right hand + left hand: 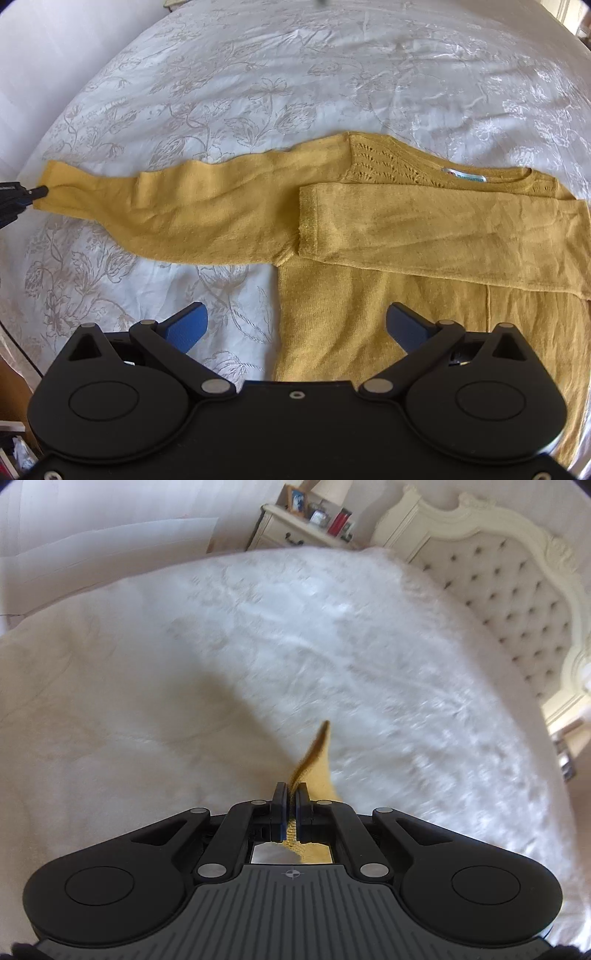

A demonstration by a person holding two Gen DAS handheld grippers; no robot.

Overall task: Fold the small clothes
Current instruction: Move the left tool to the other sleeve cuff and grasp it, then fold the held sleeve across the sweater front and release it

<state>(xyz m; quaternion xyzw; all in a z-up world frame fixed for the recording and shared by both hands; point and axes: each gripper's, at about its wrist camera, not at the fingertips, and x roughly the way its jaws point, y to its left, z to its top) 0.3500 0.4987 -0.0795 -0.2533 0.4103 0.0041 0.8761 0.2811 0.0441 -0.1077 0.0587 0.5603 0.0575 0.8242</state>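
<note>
Two grippers work over a mustard-yellow knit sweater (369, 229) that lies flat on a white bedspread (229, 85) embroidered with pale flowers. In the right wrist view the sweater's body fills the lower right, its neckline with a small label (466, 177) facing up; one sleeve (436, 240) is folded across the chest, while the other sleeve (177, 210) stretches straight out to the left. The left gripper (290, 794) has its jaws pressed together on the cuff (50, 182) of that outstretched sleeve, yellow knit showing between the pads and trailing beyond the tips; from the right wrist view its dark tip meets the cuff at the far left edge. The right gripper (295, 325) hangs above the sweater's lower side edge with its blue-padded fingers (188, 325) spread wide, nothing between them. A tufted cream headboard (509, 590) and a bedside cabinet (291, 528) stand beyond the bed.
</note>
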